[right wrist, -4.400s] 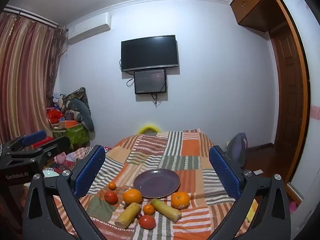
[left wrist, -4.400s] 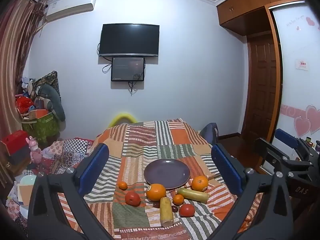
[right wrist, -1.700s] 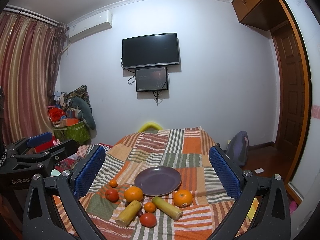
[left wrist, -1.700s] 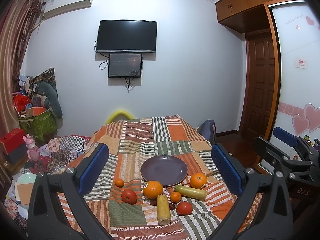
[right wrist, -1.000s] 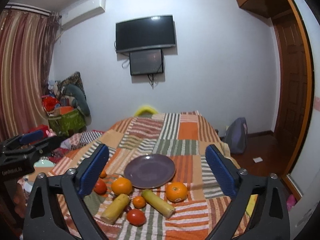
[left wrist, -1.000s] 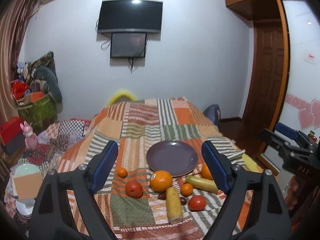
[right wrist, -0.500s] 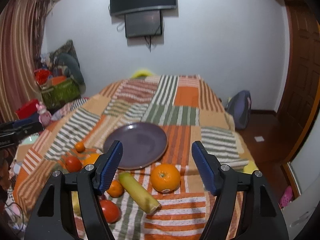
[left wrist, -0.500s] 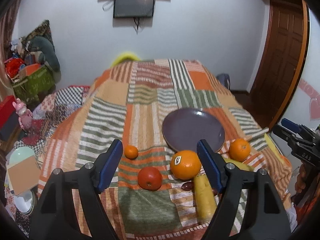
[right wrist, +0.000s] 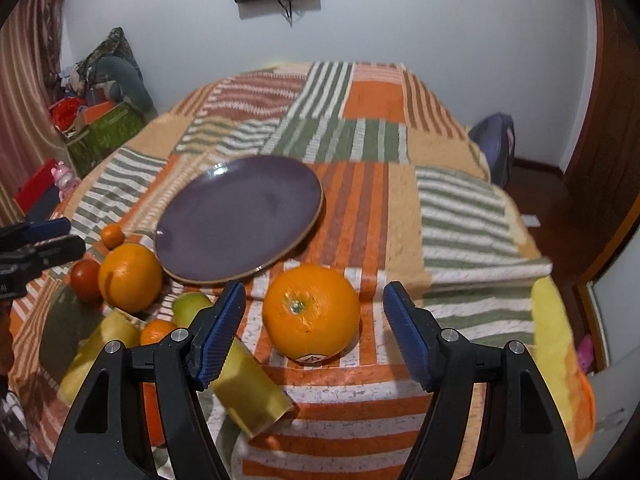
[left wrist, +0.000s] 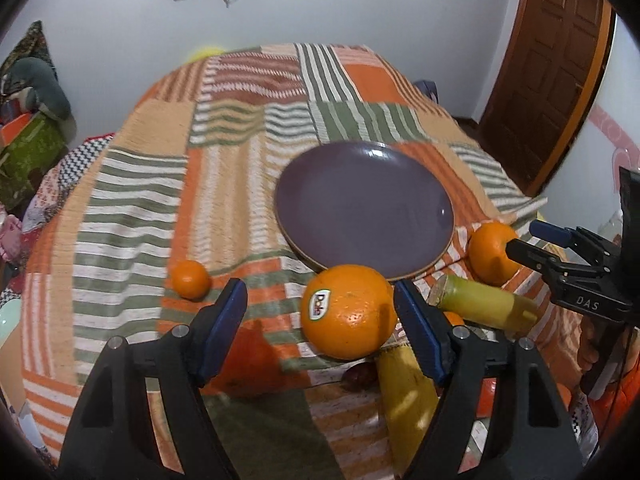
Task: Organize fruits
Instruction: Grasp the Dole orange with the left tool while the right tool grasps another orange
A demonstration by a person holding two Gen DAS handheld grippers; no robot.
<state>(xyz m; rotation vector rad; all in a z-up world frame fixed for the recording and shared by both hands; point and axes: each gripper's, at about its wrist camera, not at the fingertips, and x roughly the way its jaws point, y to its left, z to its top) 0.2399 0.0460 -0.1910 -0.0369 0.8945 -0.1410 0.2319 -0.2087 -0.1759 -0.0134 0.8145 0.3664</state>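
Both tools dropped toward the fruit, jaws narrowing. Left tool (left wrist: 320,316) open beside Dole orange (left wrist: 347,312), lower centre. Right tool (right wrist: 314,314) open around second orange (right wrist: 312,316), untouched; purple plate (right wrist: 240,220) behind.

A bed covered by a striped patchwork blanket (left wrist: 240,152) carries an empty purple plate (left wrist: 360,204), two large oranges (left wrist: 348,312) (right wrist: 312,316), small mandarins (left wrist: 189,279), a red tomato (right wrist: 85,278) and yellow cylindrical pieces (right wrist: 252,392) clustered just beside the plate's near rim.

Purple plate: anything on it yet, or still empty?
Empty. The purple plate shows only bare glaze in both views; the oranges and other fruit lie on the blanket beside it.
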